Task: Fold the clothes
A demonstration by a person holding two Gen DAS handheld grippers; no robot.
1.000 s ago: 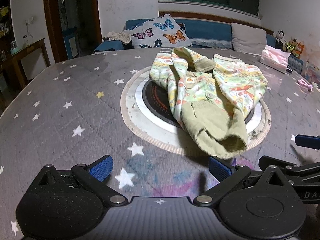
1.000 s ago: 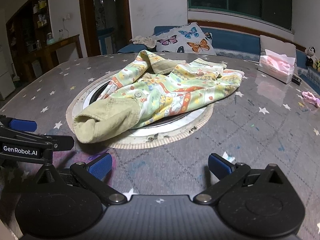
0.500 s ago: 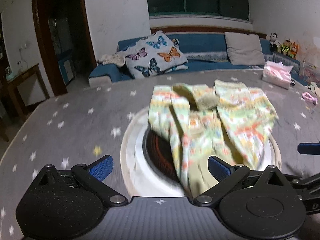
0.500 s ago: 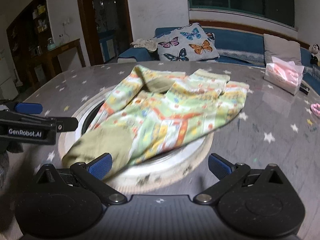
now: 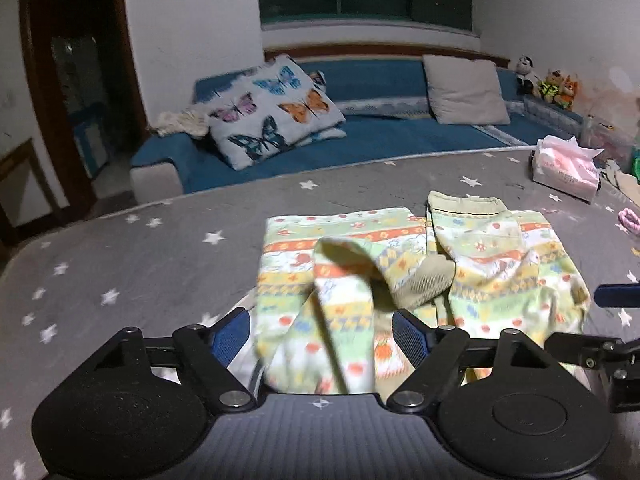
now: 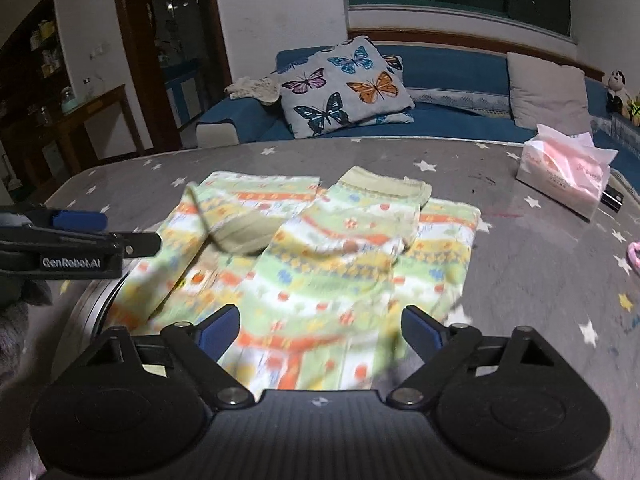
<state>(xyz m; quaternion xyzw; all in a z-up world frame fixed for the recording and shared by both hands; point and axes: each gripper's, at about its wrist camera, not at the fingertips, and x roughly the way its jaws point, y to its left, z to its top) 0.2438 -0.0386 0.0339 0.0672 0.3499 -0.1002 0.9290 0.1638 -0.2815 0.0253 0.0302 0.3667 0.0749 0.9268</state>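
A small child's jacket [image 5: 400, 264], green and yellow with orange bands and olive cuffs, lies crumpled in the middle of the grey starred table [image 5: 140, 264]. My left gripper [image 5: 320, 336] is open just above its near left part, and a sleeve runs between the two blue pads. My right gripper [image 6: 320, 328] is also open, low over the near right part of the jacket [image 6: 340, 248], with cloth showing between its fingers. Each gripper appears in the other's view: the right gripper's blue tip [image 5: 616, 296] at the right edge, the left gripper [image 6: 80, 220] at the left edge. The jacket's near edge is blurred.
A pink tissue box [image 6: 564, 176] stands at the table's far right, with a small pink item [image 5: 630, 220] nearer the edge. The rim of a round turntable [image 6: 92, 304] shows under the jacket. Behind the table is a blue sofa with a butterfly pillow [image 6: 344, 84].
Both grippers have moved forward from the table's near edge to just over the jacket, so cloth now sits between their open fingers. The jacket has not been moved.
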